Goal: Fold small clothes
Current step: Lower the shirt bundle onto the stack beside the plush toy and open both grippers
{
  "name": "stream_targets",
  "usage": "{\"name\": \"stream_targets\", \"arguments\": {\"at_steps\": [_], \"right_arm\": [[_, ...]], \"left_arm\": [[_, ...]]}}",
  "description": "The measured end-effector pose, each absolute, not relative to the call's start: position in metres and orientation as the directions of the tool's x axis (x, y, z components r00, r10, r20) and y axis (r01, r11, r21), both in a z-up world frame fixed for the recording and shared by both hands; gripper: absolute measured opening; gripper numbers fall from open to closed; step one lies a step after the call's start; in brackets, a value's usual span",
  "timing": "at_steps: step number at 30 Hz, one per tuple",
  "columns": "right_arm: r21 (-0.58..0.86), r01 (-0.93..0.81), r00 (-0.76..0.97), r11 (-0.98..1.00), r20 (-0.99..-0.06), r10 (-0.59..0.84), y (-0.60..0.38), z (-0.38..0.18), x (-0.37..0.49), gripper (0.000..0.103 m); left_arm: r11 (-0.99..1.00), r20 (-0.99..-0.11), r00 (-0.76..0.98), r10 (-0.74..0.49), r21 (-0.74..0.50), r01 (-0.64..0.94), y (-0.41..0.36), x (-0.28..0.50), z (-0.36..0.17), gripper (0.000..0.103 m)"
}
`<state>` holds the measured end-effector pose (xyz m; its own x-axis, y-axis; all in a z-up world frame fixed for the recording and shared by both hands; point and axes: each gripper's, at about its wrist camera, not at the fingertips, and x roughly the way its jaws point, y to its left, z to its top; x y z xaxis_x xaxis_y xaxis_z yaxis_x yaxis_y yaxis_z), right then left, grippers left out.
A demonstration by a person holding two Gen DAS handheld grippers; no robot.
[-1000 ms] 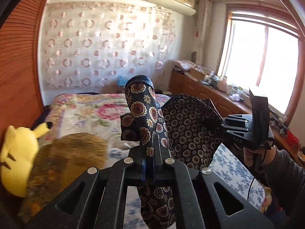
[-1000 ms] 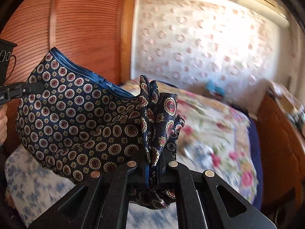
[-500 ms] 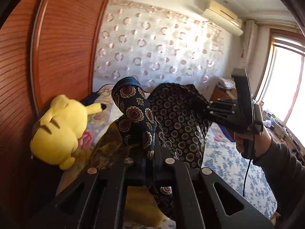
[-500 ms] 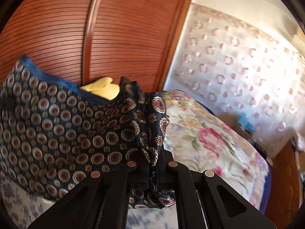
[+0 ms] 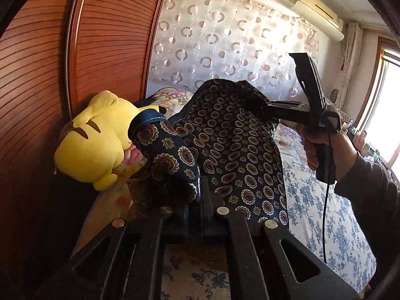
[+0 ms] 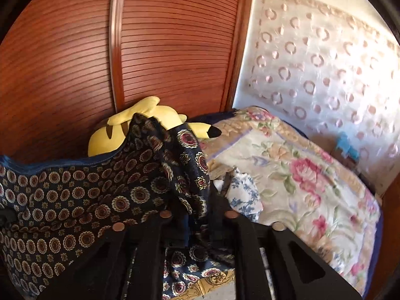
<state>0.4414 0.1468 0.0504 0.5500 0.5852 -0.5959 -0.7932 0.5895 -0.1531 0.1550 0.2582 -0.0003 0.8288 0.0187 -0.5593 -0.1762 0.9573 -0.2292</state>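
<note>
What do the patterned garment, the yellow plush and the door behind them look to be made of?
Patterned garment: thin woven fabric, perhaps silky; it drapes limply and shows a slight sheen, navy with medallion print and a blue hem. Yellow plush toy: soft short-pile fabric, matte, stuffed; rounded bulges and seams. Slatted door: reddish-brown wood or wood-look panel, semi-gloss, with fine horizontal ribs; which of the two is unclear.

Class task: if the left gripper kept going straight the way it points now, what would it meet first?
Beyond the patterned cloth pinched in the left gripper, probably the yellow plush toy or the bed beside it; depth is unclear.
</note>
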Motion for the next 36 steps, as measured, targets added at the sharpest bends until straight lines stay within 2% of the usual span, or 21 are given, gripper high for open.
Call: {"name": "stream_targets", "arguments": {"at_steps": [4,8,10,11,13,14,15,20,28,30,36], "right_arm": [[-0.133,-0.764,0.584,0.631,-0.558,0.590,0.142,0.063,0.437,0.044],[-0.133,-0.758,0.611,0.639,-0.489,0.623,0.132,0.077,0.419,0.049],[-0.123,-0.769,0.604,0.628,-0.463,0.649,0.128,0.081,0.410,0.051],[-0.104,-0.788,0.580,0.607,-0.455,0.675,0.128,0.081,0.406,0.051],[-0.068,-0.821,0.530,0.567,-0.461,0.711,0.130,0.078,0.402,0.054],[-0.064,-0.828,0.516,0.556,-0.475,0.713,0.132,0.075,0.401,0.054],[-0.066,-0.832,0.509,0.551,-0.486,0.711,0.133,0.073,0.402,0.054],[-0.072,-0.854,0.472,0.516,-0.526,0.708,0.153,0.058,0.405,0.055],[-0.109,-0.847,0.483,0.520,-0.567,0.668,0.166,0.053,0.428,0.075],[-0.109,-0.841,0.486,0.529,-0.579,0.655,0.158,0.055,0.429,0.076],[-0.116,-0.821,0.499,0.559,-0.620,0.605,0.167,0.042,0.440,0.080]], "left_arm": [[0.969,-0.551,0.833,0.045,-0.177,-0.170,0.254,0.154,0.005,0.006],[0.974,-0.530,0.844,0.080,-0.137,-0.178,0.252,0.149,0.010,0.018],[0.976,-0.502,0.860,0.096,-0.121,-0.180,0.251,0.144,0.015,0.034],[0.977,-0.492,0.865,0.102,-0.113,-0.180,0.251,0.143,0.017,0.047],[0.979,-0.490,0.864,0.116,-0.093,-0.184,0.251,0.144,0.020,0.058],[0.979,-0.490,0.864,0.115,-0.091,-0.182,0.252,0.146,0.021,0.074],[0.979,-0.486,0.866,0.113,-0.095,-0.181,0.254,0.148,0.022,0.080],[0.976,-0.519,0.843,0.142,-0.068,-0.206,0.260,0.160,0.011,0.086],[0.968,-0.611,0.778,0.146,-0.075,-0.241,0.271,0.169,-0.028,0.087],[0.967,-0.622,0.771,0.139,-0.082,-0.241,0.271,0.170,-0.032,0.091],[0.966,-0.628,0.766,0.135,-0.088,-0.242,0.270,0.170,-0.035,0.091]]}}
